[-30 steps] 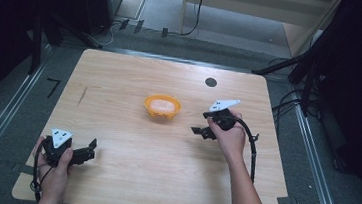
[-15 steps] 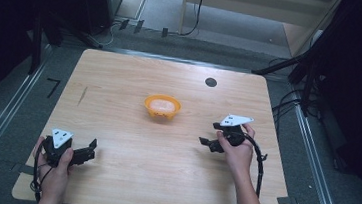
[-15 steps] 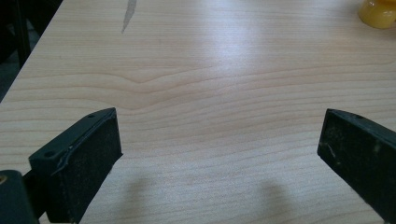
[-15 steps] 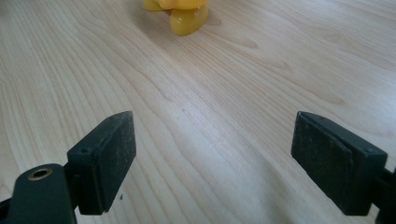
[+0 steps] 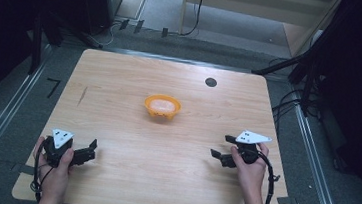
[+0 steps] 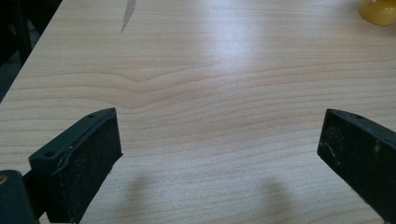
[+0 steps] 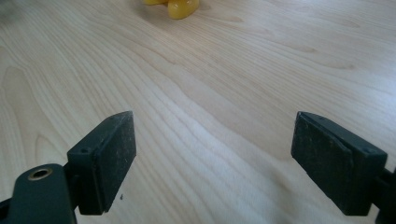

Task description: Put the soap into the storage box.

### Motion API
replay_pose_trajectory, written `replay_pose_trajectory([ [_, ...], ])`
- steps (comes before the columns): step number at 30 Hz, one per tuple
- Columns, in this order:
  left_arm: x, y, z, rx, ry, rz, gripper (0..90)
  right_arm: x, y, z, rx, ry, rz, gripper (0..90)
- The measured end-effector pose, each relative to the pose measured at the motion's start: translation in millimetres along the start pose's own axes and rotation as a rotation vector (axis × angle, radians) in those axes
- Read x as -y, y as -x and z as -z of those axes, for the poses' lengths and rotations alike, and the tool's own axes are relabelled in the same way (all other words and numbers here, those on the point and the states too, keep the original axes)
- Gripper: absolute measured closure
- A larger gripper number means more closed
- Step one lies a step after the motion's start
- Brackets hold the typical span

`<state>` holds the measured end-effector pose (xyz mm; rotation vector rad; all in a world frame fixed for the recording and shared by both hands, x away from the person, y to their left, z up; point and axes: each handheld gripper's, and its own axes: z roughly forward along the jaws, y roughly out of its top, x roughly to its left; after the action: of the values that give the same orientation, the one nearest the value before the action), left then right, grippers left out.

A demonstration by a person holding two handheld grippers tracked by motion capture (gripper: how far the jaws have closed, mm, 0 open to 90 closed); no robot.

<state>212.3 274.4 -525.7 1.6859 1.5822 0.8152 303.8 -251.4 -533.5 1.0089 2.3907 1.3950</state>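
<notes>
Hand-held gripper (image 6: 219, 154) jaws, matte black, gape over grained wooden table (image 6: 196, 70).

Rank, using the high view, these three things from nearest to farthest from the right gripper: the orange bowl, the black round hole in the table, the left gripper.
1. Orange bowl, toward the table's middle.
2. Black hole, near the far edge.
3. Left gripper, at the near left.

Reference: right gripper.

Black hand-held gripper (image 5: 218, 156), grey triangular plate, black cable.
</notes>
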Motion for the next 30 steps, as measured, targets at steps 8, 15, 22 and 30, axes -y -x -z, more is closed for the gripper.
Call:
replay_pose_trajectory([
  [8,0.0,-0.1,0.1,-0.002,-0.001,0.002,0.0,28.5,1.2,27.7,0.032,0.028,-0.047,14.5],
  [15,0.2,0.1,0.3,-0.002,-0.004,-0.001,0.0,50.5,1.8,52.6,0.065,0.067,-0.078,14.5],
  [22,0.3,0.0,0.3,0.002,-0.004,-0.001,0.0,69.8,0.6,80.1,0.089,0.107,-0.110,14.5],
  [30,0.1,-0.3,0.1,0.006,-0.005,-0.001,0.0,89.9,0.4,107.7,0.142,0.166,-0.140,14.5],
])
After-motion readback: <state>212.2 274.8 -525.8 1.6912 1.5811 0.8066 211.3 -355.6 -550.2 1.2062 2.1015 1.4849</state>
